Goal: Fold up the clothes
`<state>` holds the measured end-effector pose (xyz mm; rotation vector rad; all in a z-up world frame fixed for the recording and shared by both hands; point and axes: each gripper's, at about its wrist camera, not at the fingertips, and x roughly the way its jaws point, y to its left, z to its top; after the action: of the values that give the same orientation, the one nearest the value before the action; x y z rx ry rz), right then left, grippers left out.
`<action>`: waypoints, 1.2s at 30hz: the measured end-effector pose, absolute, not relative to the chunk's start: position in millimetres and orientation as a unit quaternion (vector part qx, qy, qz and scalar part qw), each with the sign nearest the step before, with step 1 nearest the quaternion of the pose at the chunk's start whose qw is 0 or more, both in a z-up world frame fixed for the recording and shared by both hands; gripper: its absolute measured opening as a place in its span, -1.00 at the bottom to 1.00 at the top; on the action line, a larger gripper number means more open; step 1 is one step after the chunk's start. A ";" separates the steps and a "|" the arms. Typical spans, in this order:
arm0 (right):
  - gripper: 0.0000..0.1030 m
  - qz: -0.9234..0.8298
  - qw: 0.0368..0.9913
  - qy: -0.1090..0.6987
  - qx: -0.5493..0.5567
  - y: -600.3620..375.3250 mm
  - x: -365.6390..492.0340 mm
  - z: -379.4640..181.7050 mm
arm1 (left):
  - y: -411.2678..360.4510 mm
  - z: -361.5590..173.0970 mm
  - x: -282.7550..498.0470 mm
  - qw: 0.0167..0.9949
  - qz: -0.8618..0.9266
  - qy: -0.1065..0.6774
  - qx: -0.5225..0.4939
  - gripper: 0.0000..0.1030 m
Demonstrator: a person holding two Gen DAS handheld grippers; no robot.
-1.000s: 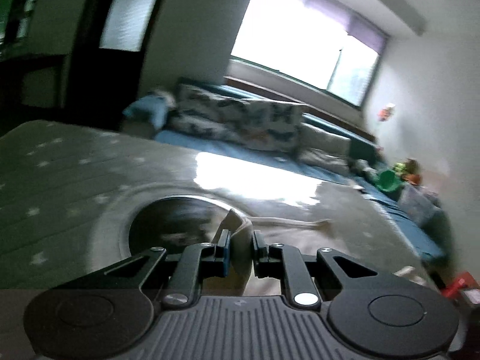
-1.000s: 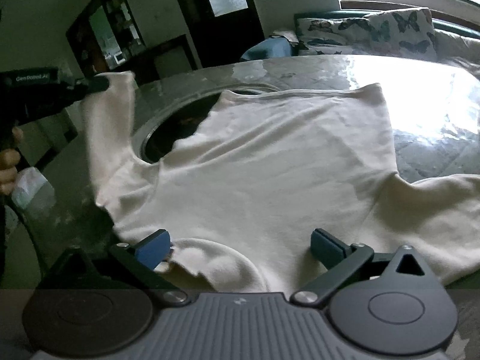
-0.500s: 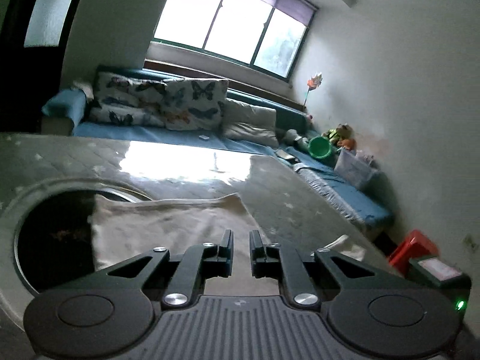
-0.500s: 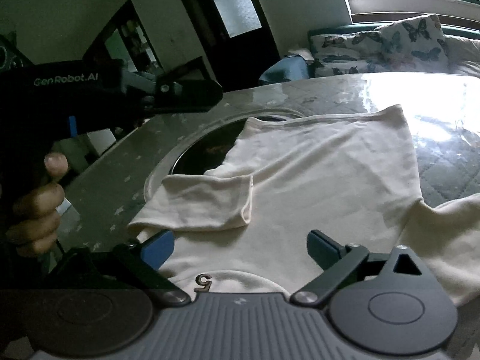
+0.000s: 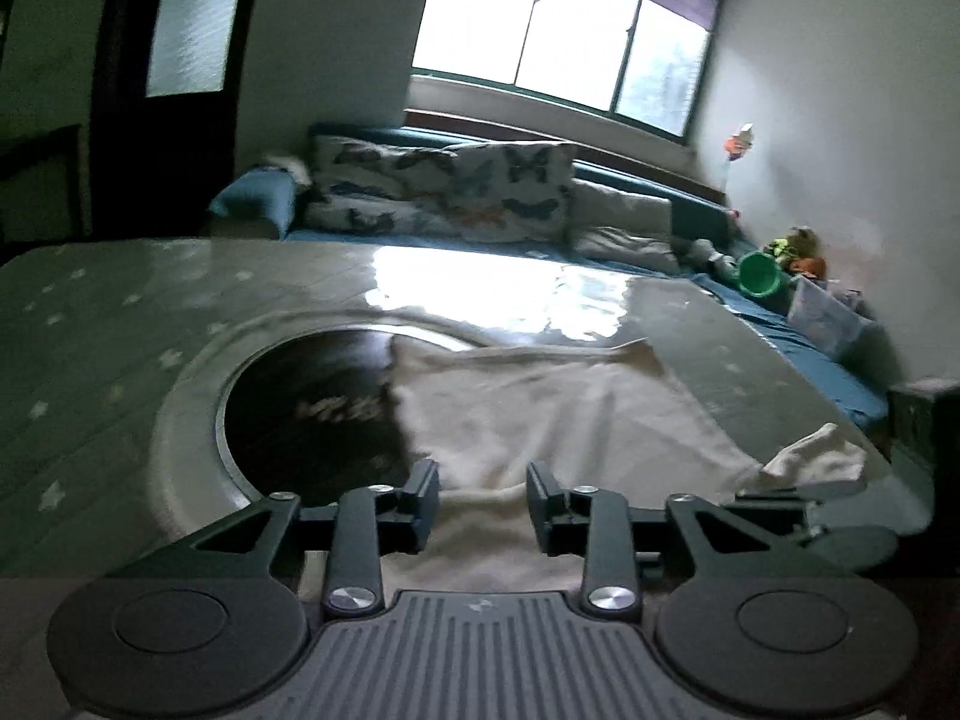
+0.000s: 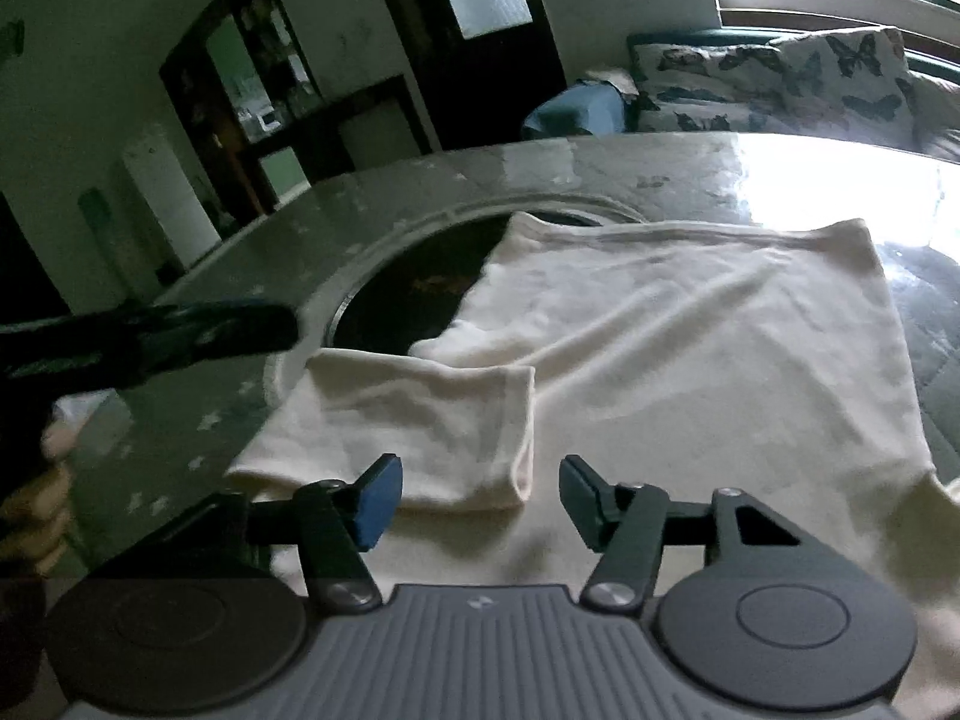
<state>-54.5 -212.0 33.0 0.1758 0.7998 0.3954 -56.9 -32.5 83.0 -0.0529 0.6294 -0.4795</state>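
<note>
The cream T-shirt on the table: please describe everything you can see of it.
The cream T-shirt is a soft knit with hemmed edges. It lies spread flat, lightly wrinkled, on the grey star-patterned table, partly covering the table's dark round inset. One short sleeve is folded inward onto the body. The right tongs, closing, hang just above that sleeve's cuff, gripping nothing. The left tongs, opening, are empty over the shirt.

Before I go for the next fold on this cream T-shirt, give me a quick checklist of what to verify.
1. Left sleeve folded onto the T-shirt: ok.
2. Left gripper free of cloth, jaws opening: ok.
3. Right gripper closing with cloth below, pinch not made: not ok.
4. Right sleeve folded in: not ok.
5. Hem lying flat on the table: ok.
6. Shirt clear of the dark round inset: not ok.
</note>
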 end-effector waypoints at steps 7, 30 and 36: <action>-0.64 0.183 0.896 0.399 0.061 -201.9 -46.8 26.6 | -12.5 73.3 -76.5 0.923 -0.225 0.312 -0.003 0.00; -0.45 0.184 0.894 0.399 0.086 -213.8 -45.8 26.7 | -16.4 47.5 -105.7 0.918 -0.209 0.335 0.029 0.31; -0.91 0.181 0.907 0.377 0.043 -203.4 -56.1 36.2 | -17.4 43.7 -107.8 0.918 -0.203 0.339 0.032 0.36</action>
<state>-56.1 -203.4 36.2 0.0880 0.7776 0.3745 -107.8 -17.4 43.7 0.0658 0.6968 -0.4177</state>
